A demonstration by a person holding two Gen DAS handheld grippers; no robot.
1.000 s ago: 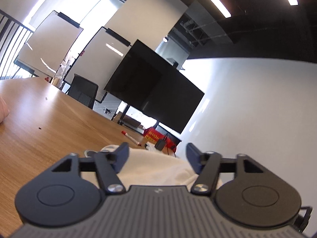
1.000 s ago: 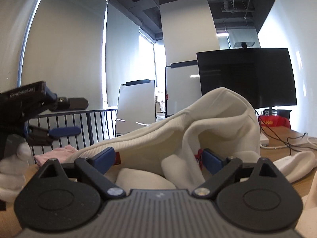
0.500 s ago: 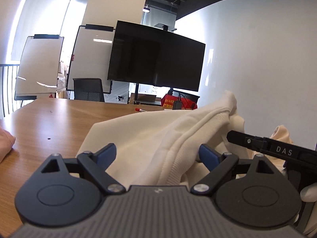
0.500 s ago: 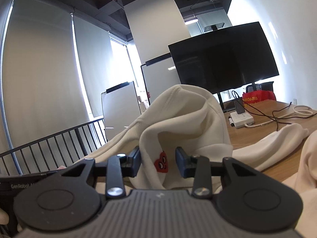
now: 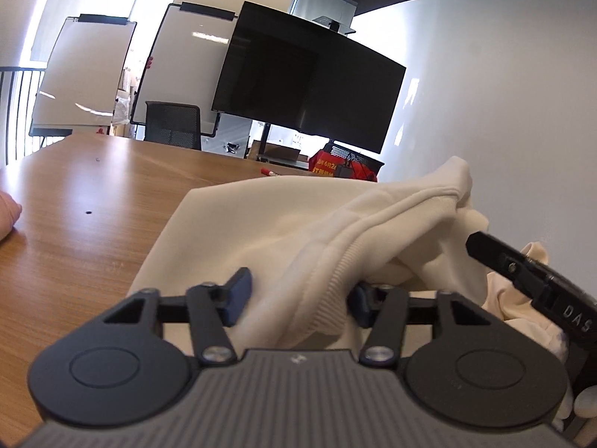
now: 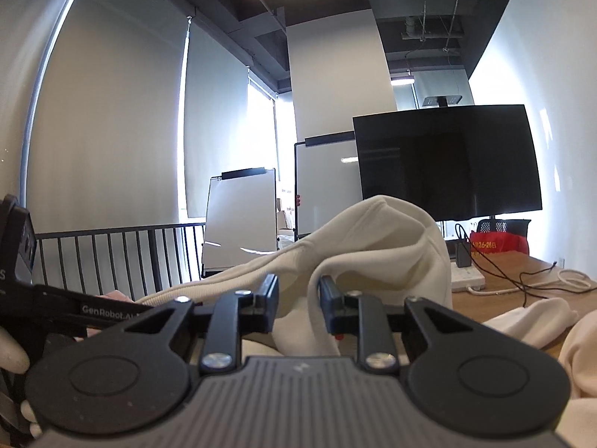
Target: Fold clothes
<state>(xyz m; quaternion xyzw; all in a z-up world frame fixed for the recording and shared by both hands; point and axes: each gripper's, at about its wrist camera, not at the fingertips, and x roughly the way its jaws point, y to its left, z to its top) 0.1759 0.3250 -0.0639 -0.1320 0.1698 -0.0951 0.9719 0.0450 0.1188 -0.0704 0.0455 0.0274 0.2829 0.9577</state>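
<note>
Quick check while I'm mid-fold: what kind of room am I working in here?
Most likely an office meeting room, not a home. A large dark wall screen stands beyond a long wooden table, with whiteboards on stands beside it and an office chair at the far end.

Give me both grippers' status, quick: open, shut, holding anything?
Left gripper: jaws closing on the ribbed hem of the cream sweatshirt, fabric between the pads.
Right gripper: jaws closing, a fold of the same sweatshirt pinched between them.
</note>
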